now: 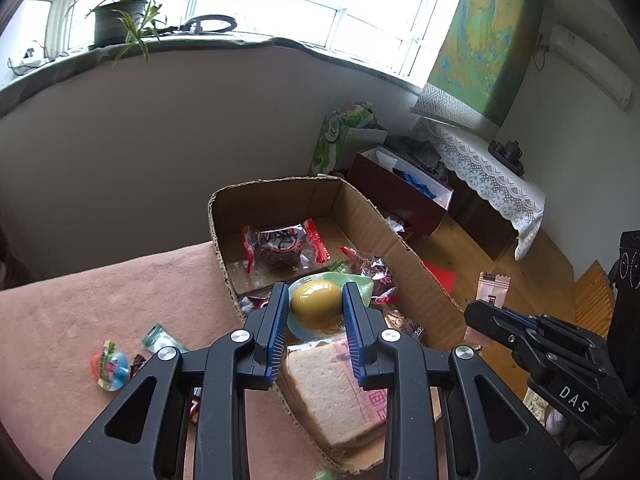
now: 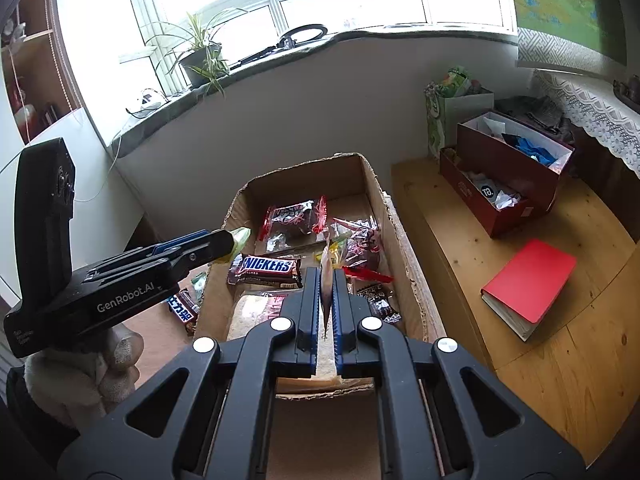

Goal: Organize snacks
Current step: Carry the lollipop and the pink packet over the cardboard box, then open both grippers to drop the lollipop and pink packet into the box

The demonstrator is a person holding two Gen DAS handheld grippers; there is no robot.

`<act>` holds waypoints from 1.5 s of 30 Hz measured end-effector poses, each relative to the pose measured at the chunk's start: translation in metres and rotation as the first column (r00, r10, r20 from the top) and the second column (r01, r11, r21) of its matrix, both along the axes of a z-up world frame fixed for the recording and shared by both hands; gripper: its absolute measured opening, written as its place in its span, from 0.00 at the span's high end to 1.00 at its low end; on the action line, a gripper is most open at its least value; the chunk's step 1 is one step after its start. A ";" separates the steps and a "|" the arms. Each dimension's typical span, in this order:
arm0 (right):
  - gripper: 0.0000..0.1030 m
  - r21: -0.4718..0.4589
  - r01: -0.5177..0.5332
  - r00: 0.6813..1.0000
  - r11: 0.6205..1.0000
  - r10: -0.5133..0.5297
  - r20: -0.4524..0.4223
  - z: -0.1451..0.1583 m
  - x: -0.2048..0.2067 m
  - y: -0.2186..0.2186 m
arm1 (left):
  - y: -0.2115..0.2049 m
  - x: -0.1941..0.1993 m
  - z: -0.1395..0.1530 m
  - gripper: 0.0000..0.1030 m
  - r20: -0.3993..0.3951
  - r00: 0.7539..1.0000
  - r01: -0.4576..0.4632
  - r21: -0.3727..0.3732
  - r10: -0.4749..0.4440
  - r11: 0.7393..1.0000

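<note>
The job looks well along: the cardboard box [image 1: 360, 216] already holds wrapped cakes, a chocolate bar [image 2: 266, 269] and bread [image 1: 332, 392]. The left gripper [image 1: 316, 304] is clamped on a yellow egg-shaped snack [image 1: 316, 302] over the box, and the right gripper [image 2: 328, 288] pinches a thin packet [image 1: 493, 286] above it. A few candies [image 1: 110, 364] lie loose on the pink cloth [image 1: 100, 312]; nothing seems to block the drop.

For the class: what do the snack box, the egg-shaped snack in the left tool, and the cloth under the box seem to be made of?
Snack box: brown corrugated cardboard, matte, with ragged fluted edges.
Egg-shaped snack, held in the left tool: probably glossy yellow plastic, given its highlight, on a pale green backing.
Cloth: soft pinkish fabric, matte and fuzzy-looking.
</note>
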State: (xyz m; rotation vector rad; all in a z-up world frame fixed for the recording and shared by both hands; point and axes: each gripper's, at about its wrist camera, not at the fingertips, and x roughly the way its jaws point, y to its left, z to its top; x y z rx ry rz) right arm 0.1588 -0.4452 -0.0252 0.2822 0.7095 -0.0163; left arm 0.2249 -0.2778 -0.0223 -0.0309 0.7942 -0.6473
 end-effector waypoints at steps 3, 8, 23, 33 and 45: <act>0.95 -0.001 -0.008 1.000 1.000 0.008 -0.015 -0.007 0.008 -0.002 | -0.010 0.006 -0.004 0.75 -0.006 1.000 0.007 0.014 -0.007 1.000; 0.95 0.003 -0.015 0.999 1.000 0.015 -0.040 -0.018 0.018 -0.004 | -0.020 0.009 -0.010 0.75 -0.009 1.000 0.018 0.039 -0.018 0.999; 0.41 -0.039 0.016 0.999 0.999 -0.017 -0.030 -0.013 0.010 0.003 | -0.014 0.011 -0.004 0.55 -0.011 1.000 0.000 0.047 0.001 0.999; 0.23 -0.041 0.026 1.000 0.999 -0.027 -0.010 -0.001 -0.008 0.012 | 0.006 0.005 0.006 0.55 -0.002 1.000 -0.013 0.023 0.013 1.000; 0.16 0.018 -0.012 0.999 1.000 0.011 0.035 0.009 -0.037 0.035 | 0.076 0.012 0.013 0.55 -0.002 0.992 -0.126 0.019 0.126 0.992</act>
